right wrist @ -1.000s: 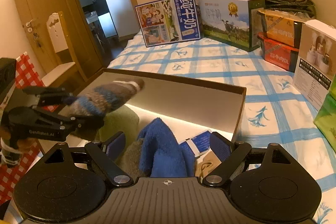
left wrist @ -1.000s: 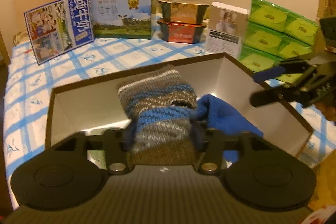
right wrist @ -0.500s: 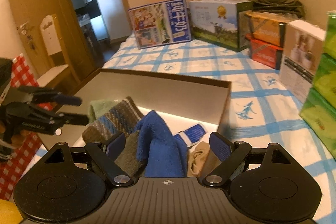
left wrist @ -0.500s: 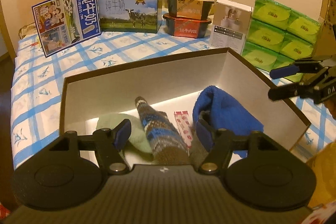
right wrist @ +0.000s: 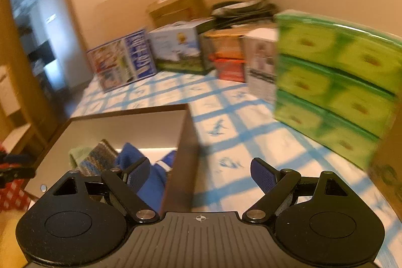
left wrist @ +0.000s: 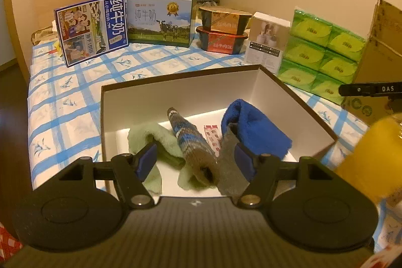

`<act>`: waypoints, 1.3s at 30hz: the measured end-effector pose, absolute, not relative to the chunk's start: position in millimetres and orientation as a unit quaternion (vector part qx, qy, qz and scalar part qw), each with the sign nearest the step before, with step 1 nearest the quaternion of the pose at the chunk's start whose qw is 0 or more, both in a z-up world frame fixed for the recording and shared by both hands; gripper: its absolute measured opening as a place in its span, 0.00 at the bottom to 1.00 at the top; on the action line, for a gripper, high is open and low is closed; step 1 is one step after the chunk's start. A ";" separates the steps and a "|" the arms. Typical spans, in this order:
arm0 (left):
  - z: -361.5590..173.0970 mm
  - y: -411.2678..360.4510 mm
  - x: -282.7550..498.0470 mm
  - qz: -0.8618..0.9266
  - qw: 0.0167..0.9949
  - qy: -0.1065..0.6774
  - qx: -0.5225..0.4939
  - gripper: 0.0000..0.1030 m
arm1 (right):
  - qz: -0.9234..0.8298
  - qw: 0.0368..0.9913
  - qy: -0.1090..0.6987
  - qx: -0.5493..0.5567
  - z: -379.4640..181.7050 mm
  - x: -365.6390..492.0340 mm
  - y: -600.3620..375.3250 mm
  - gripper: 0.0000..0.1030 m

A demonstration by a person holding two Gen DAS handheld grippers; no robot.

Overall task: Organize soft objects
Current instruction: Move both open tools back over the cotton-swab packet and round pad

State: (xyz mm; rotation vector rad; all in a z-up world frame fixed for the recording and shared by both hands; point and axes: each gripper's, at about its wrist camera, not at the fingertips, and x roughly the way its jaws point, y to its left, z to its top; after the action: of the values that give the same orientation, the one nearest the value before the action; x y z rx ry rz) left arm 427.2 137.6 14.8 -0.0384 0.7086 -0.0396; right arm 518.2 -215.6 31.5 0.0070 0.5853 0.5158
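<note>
An open brown box (left wrist: 181,74) with white inner walls sits on the checked bedsheet. In it lie a striped knit sock (left wrist: 193,142), a pale green cloth (left wrist: 150,140), a blue cloth (left wrist: 256,127), a grey cloth (left wrist: 230,167) and a small red-white packet (left wrist: 212,137). My left gripper (left wrist: 196,158) is open and empty above the box's near edge. My right gripper (right wrist: 201,171) is open and empty over the box's right wall (right wrist: 186,142); it also shows at the right edge of the left wrist view (left wrist: 369,89). The sock (right wrist: 98,157) and blue cloth (right wrist: 150,177) show in the right wrist view.
Two milk cartons (left wrist: 160,19), stacked food tubs (left wrist: 223,29), a white box (left wrist: 266,42) and green tissue packs (left wrist: 321,52) line the far and right sides. A cardboard box (left wrist: 384,62) stands at right. A doorway (right wrist: 37,42) is at left.
My left gripper let go of the striped sock into the box, opened and pulled back. My right gripper swung right, from above the box's contents to over its right wall.
</note>
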 end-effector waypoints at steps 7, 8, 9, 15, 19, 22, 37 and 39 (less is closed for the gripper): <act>28.4 139.2 383.7 -0.023 0.941 0.335 -0.032 0.64 | 0.213 0.943 0.252 0.041 48.8 450.3 -255.4 0.84; 30.7 138.6 378.1 -0.024 0.942 0.334 -0.034 0.64 | 0.213 0.944 0.247 0.051 51.9 438.3 -261.2 0.84; 32.6 137.0 371.2 -0.024 0.942 0.332 -0.035 0.64 | 0.213 0.944 0.244 0.059 54.1 428.9 -265.4 0.84; 42.2 125.7 331.6 -0.033 0.944 0.325 -0.033 0.64 | 0.207 0.945 0.231 0.101 64.2 366.5 -288.1 0.84; 46.0 120.1 306.6 -0.040 0.942 0.330 -0.051 0.64 | 0.206 0.943 0.232 0.118 60.8 328.6 -294.4 0.84; 48.3 115.4 288.2 -0.045 0.942 0.329 -0.056 0.64 | 0.203 0.942 0.236 0.129 52.8 300.6 -295.4 0.84; 33.9 83.3 212.1 -0.062 0.935 0.342 -0.075 0.64 | 0.207 0.921 0.269 0.190 6.0 204.4 -283.4 0.84; 30.2 81.9 203.7 -0.060 0.934 0.345 -0.078 0.64 | 0.208 0.921 0.271 0.185 2.4 195.3 -279.4 0.84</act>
State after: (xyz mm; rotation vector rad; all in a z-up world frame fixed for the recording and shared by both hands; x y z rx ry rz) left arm 203.7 81.9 30.2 -0.1596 0.7050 -0.1231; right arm 195.3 -279.4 2.4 0.3804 0.5563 0.4276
